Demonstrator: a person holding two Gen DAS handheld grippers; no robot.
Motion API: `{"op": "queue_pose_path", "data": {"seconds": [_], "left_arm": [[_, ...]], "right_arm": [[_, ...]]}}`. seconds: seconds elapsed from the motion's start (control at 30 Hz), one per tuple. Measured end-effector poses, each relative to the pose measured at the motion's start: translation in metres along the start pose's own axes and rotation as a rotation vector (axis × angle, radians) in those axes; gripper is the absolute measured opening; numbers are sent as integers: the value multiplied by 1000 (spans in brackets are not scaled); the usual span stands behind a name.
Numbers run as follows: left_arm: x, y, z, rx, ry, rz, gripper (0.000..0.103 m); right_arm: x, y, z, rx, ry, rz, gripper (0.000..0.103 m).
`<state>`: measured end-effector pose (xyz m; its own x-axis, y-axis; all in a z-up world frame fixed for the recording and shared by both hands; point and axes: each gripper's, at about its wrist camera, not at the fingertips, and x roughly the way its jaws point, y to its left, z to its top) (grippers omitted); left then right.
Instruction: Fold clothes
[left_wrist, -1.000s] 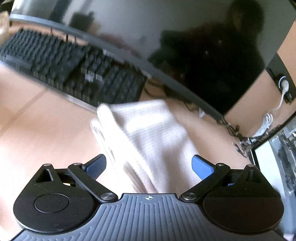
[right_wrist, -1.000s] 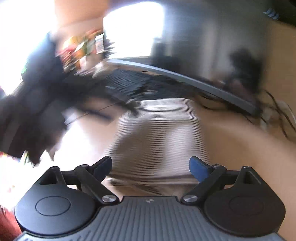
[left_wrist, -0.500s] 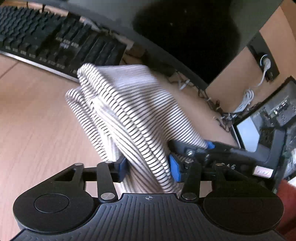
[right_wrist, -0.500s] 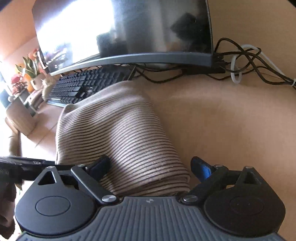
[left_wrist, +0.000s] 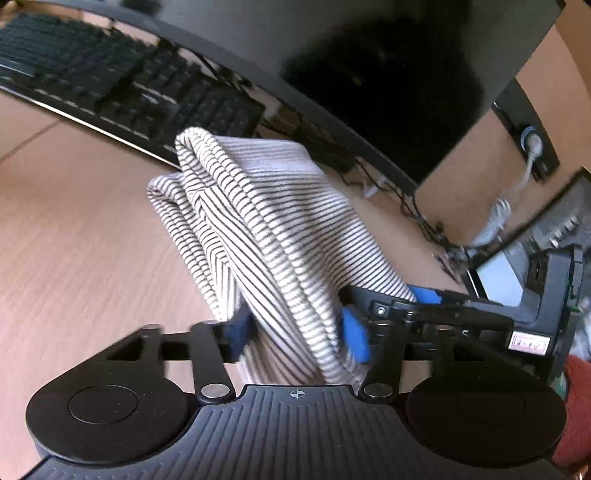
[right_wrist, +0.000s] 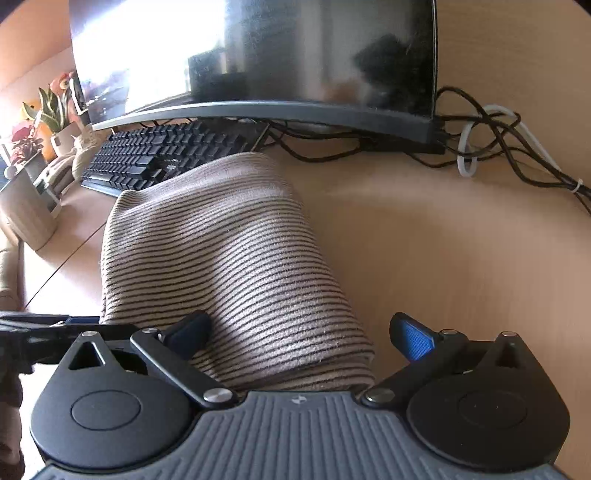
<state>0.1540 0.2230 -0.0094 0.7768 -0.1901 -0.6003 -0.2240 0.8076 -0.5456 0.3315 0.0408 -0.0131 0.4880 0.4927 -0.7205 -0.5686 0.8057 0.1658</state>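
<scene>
On a wooden desk (right_wrist: 461, 240), just in front of the keyboard (right_wrist: 162, 155), the striped garment (right_wrist: 229, 258) lies folded into a thick bundle. My left gripper (left_wrist: 295, 332) straddles its near end, jaws opening, the cloth between the blue pads. My right gripper (right_wrist: 306, 332) stands wide apart, gripping nothing. The folding looks nearly finished; only releasing and tidying seem left.

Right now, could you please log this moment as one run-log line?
striped garment: folded on desk | left gripper: opening, garment between | right gripper: opening, straddles garment
</scene>
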Motion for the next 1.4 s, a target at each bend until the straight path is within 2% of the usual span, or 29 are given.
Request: {"op": "queue_pose_path", "data": {"seconds": [0.03, 0.07, 0.2, 0.27, 0.37, 0.47, 0.63, 0.73, 0.83, 1.0, 1.23, 1.4], "left_arm": [[-5, -8, -6, -13, -21, 15, 91], [-11, -15, -13, -15, -40, 53, 98], [-34, -41, -53, -8, -137, 137, 103], [-44, -51, -78, -38, -201, 221, 103], [-48, -68, -111, -99, -252, 351, 103], [-47, -84, -131, -130, -258, 449, 103], [-53, -118, -146, -48, -342, 512, 103], [-48, -129, -145, -33, -324, 537, 103], [-39, -131, -144, -53, -256, 535, 103], [-30, -131, -146, -72, -201, 577, 103], [-25, -130, -144, -86, -197, 594, 103], [-22, -133, -143, -72, -183, 600, 103]], "right_arm": [[-6, -2, -1, -8, -7, 12, 103], [-14, -4, -4, -17, -19, 31, 103], [-48, -19, -24, -64, -55, 118, 103], [-66, -31, -40, -86, -94, 142, 103], [-88, -47, -62, -123, -151, 123, 103], [-100, -61, -76, -135, -185, 102, 103], [-104, -69, -89, -161, -234, 120, 103], [-99, -72, -93, -148, -227, 127, 103], [-97, -76, -99, -131, -227, 124, 103], [-98, -80, -114, -179, -271, 61, 103], [-91, -91, -111, -132, -233, 113, 103], [-90, -87, -111, -153, -222, 128, 103]]}}
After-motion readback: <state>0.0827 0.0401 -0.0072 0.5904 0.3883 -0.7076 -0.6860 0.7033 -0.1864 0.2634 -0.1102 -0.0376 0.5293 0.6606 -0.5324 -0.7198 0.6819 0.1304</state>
